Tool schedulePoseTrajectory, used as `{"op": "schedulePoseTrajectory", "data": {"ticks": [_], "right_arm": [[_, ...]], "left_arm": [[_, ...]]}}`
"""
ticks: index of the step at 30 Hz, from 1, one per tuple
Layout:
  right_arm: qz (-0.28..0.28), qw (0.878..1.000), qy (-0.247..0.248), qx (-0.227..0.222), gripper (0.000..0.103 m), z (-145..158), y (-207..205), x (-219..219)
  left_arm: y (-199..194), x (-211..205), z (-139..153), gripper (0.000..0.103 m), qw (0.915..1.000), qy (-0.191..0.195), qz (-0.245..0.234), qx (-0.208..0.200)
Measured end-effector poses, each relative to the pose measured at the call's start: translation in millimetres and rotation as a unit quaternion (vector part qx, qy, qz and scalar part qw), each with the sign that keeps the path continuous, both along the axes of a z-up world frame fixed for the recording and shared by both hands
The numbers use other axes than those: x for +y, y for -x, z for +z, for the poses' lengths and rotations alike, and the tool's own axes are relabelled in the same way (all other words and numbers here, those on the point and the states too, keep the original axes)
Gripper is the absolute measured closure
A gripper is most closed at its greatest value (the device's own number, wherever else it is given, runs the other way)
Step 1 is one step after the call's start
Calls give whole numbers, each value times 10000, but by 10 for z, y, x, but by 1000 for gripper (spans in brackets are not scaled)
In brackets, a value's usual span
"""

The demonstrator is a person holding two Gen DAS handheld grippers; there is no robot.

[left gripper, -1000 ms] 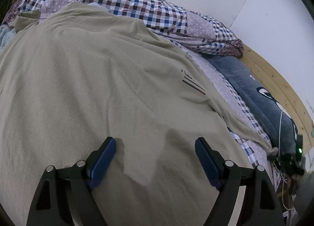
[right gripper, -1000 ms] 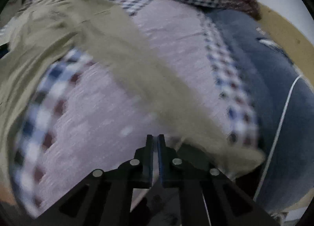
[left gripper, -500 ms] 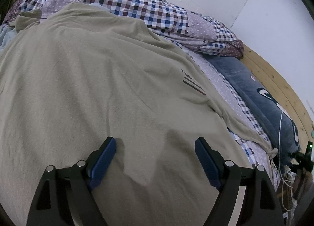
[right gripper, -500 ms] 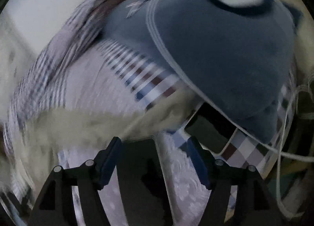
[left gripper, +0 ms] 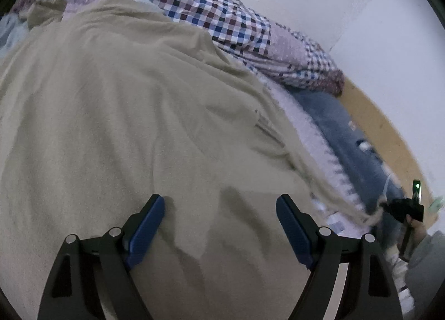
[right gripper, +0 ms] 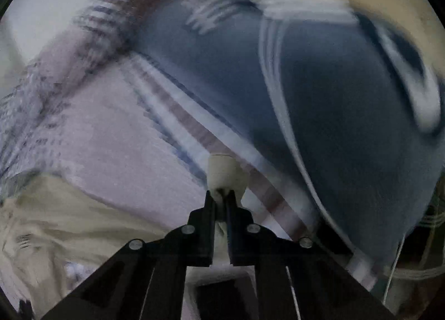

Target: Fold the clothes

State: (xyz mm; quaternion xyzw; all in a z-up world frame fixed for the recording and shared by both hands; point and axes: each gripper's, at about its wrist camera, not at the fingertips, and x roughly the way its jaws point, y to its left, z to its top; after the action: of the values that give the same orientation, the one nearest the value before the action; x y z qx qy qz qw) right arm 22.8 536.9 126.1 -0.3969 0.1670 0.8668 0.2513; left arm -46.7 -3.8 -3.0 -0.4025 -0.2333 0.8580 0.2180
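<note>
While the beige long-sleeved shirt (left gripper: 133,130) is lying spread flat over most of the bed (left gripper: 303,114), its sleeve (left gripper: 314,169) is trailing away as a long narrow strip toward the bed's right edge, where the wooden frame (left gripper: 372,114) is showing. That sleeve's long axis is running outward from the shirt's body to the cuff (right gripper: 224,171), and the cuff is sitting at the far end from the left tongs (left gripper: 219,225). The right tongs (right gripper: 221,200) are clenching that cuff between their tips (this view is badly blurred, so the exact bite is hard to judge), with the grey-blue pillow (right gripper: 333,114) lying just beyond. The left tongs are hanging released, jaws wide apart, just above the shirt's body near the bed's near edge, gripping nothing. In my judgement the right hand is the nearer one for the sleeve fold, and it is needing to carry the cuff back along the sleeve's own line, inward across the shirt's body toward the left tongs.
</note>
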Motion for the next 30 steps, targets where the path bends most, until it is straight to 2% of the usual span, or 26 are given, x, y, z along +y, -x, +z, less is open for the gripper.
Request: {"op": "schedulePoseTrajectory", "data": {"ticks": [2,4,6,8,10,12,14,16,17,19,20,21,23,25,27,29,30], "right_arm": [[544,9972,-318,405,97,389,206,-308],[1399,9837,-636,934,97,845,458,-795],[2327,9593,-947,1294,97,1240,692,-1446],[3034,9365,-1065,1397,97,1435,891,-2013],[3897,9018,-1191,1438,97,1577,1109,-2749],[4511,8718,-1279,1421,97,1602,1248,-3331],[5287,8257,-1424,1359,97,1545,1336,-4080],[5930,7786,-1630,1249,97,1420,1361,-4751],[6150,7605,-1723,1172,97,1295,1336,-5048],[6455,7385,-1694,961,95,1002,1375,-5501],[6587,7304,-1662,705,90,786,1456,-5744],[6672,7250,-1651,447,68,575,1524,-5959],[6636,7279,-1724,-64,48,158,1613,-6196],[6565,7317,-1768,-494,48,-216,1686,-6357],[6459,7444,-1621,-494,47,-303,1652,-6294],[6292,7665,-1270,-219,42,-242,1606,-6082],[6086,7865,-1050,-31,33,-189,1563,-5880]], "left_arm": [[17,-66,64,18,9997,-255,43,5],[16,-138,153,18,9989,-457,89,89],[7,-227,265,18,9977,-624,130,231],[-2,-338,387,18,9960,-778,197,405],[8,-482,489,18,9934,-967,303,544],[14,-673,554,18,9893,-1236,450,626],[25,-865,578,18,9839,-1547,621,646],[39,-1104,564,18,9745,-1991,853,589],[51,-1201,544,18,9704,-2157,950,534],[80,-1434,460,18,9625,-2393,1220,386],[89,-1519,409,18,9603,-2424,1349,311],[110,-1618,340,18,9576,-2459,1491,190],[142,-1788,174,18,9480,-2620,1798,-177],[148,-1962,-31,18,9277,-3044,2090,-550],[153,-2055,-172,18,9101,-3409,2233,-755],[168,-2075,-209,18,9069,-3471,2245,-809],[174,-2063,-205,18,9082,-3447,2234,-805]]}}
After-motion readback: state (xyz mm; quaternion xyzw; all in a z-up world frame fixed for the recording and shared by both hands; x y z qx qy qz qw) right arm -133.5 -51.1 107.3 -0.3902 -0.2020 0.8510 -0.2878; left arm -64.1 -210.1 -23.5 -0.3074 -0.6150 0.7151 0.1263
